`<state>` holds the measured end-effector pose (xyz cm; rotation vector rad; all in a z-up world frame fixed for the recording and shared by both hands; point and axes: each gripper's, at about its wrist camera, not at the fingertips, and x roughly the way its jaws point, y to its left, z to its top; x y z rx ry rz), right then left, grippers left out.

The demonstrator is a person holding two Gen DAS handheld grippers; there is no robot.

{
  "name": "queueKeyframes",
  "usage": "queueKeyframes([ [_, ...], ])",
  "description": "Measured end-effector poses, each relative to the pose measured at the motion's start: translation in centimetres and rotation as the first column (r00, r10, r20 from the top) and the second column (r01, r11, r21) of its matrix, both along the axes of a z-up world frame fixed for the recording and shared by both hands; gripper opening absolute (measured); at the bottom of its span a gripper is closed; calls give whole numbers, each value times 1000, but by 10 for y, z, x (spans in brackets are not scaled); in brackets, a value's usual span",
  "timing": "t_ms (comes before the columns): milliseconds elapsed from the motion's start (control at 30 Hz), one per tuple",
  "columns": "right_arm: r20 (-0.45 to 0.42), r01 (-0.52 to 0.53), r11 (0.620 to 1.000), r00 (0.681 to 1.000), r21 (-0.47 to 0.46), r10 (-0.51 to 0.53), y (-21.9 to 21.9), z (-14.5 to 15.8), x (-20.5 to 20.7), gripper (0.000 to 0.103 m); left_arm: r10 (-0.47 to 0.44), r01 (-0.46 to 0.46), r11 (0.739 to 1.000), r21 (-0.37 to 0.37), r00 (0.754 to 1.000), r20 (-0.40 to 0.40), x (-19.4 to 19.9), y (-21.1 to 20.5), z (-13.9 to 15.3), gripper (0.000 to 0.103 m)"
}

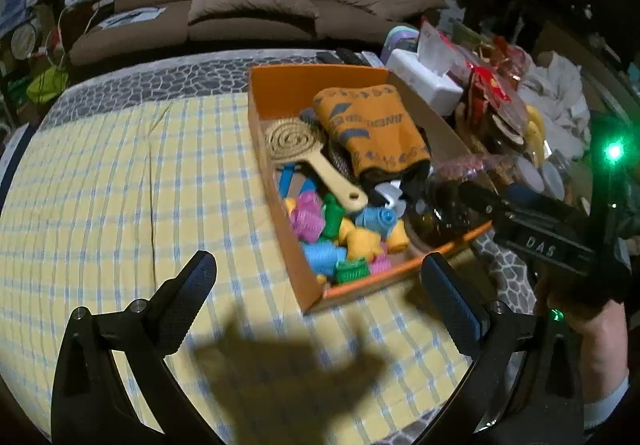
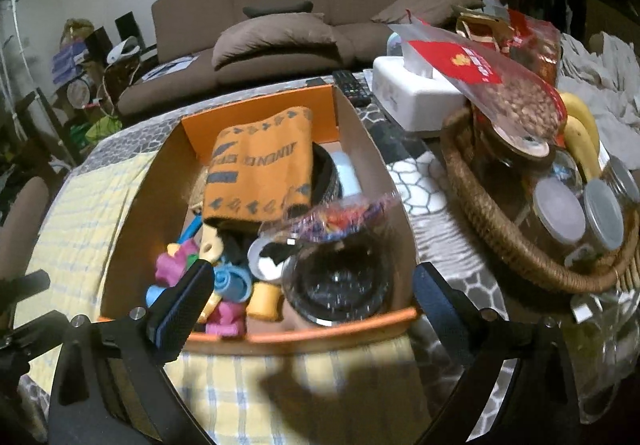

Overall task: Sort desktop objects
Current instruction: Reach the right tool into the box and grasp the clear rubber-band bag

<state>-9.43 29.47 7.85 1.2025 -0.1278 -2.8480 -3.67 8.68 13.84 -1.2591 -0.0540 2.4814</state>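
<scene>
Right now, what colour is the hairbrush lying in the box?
Pale yellow-tan; the hairbrush in the orange box shows best in the left wrist view.

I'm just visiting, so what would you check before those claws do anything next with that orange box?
1. Left claw open and empty: ok.
2. Right claw open and empty: ok.
3. Orange box flat on the checked cloth: ok.
4. Glass jar inside the box: ok; upright or tilted, cannot tell.
5. Orange towel fully inside the box: ok.
6. Cloth free of stray objects: ok where visible.
</scene>
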Motion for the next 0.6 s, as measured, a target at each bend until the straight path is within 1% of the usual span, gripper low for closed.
queueKeyframes([
  [200, -8, -12, 1000, 1000, 9, 12, 0, -4, -14, 100, 3, -3, 1000, 2, 1000, 0, -19, 12, 0, 103],
  [433, -16, -23, 999, 1000, 33, 23, -2, -9, -26, 100, 4, -3, 1000, -8, 1000, 7, -29, 18, -8, 103],
  [500, -17, -28, 999, 999, 39, 29, -1, -11, -30, 99, 0, 0, 1000, -7, 1000, 11, -32, 20, -11, 103],
  [600, -9, -37, 999, 999, 38, 37, -1, -14, -36, 94, -10, 10, 1000, -6, 1000, 14, -34, 23, -15, 103],
])
